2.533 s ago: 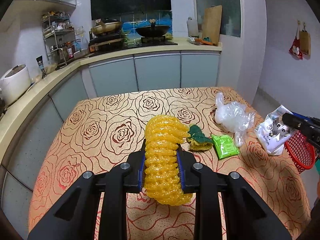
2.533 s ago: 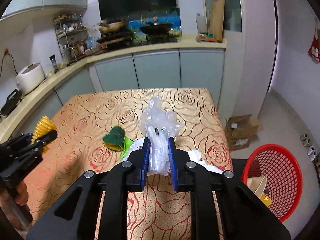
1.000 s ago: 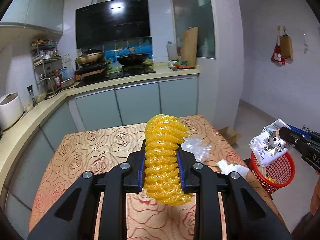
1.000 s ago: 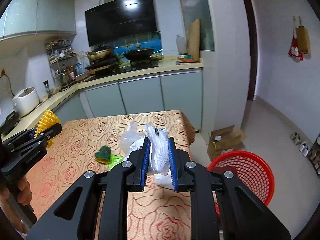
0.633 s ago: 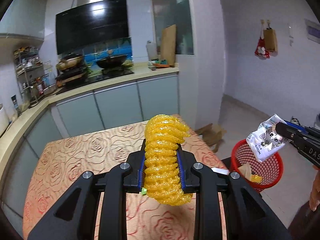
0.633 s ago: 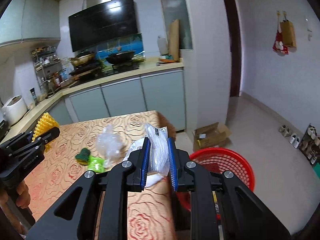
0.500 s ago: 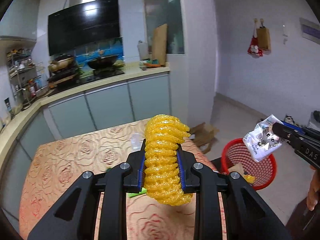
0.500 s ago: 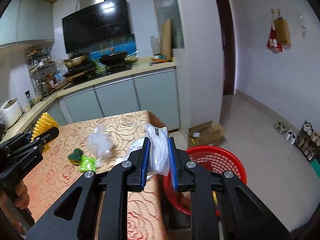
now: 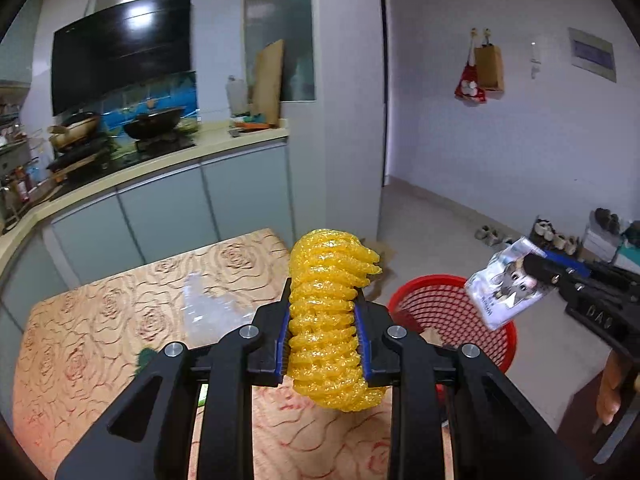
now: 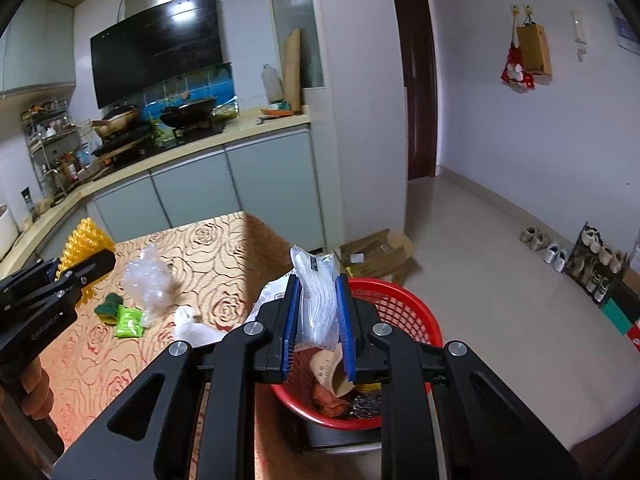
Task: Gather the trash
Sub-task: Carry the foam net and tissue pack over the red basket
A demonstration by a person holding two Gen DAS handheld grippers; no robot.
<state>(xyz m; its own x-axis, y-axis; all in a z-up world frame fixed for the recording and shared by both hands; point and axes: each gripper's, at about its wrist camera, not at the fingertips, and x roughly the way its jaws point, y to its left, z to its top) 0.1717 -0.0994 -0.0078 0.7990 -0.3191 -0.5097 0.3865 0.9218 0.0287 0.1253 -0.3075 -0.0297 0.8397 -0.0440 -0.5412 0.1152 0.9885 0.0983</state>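
Note:
My left gripper [image 9: 322,314] is shut on a yellow foam fruit net [image 9: 328,312] and holds it above the table's right edge; it also shows in the right wrist view [image 10: 82,246]. My right gripper [image 10: 317,320] is shut on a white snack packet [image 10: 316,300] with a cartoon animal, seen in the left wrist view [image 9: 506,282], and holds it above the red mesh basket [image 10: 404,312]. The basket [image 9: 444,308] stands on the floor beside the table and holds a paper cup [image 10: 332,372] and other scraps.
On the rose-patterned table [image 10: 208,256] lie a clear plastic bag [image 10: 150,276], a green sponge [image 10: 108,304], a green packet [image 10: 130,322] and white crumpled paper [image 10: 192,326]. A cardboard box [image 10: 376,254] sits on the floor behind the basket. Shoes [image 10: 554,250] line the right wall.
Both grippers have swung right, away from the table middle toward the red basket. The right gripper with the packet is now over the basket. Both grips are unchanged.

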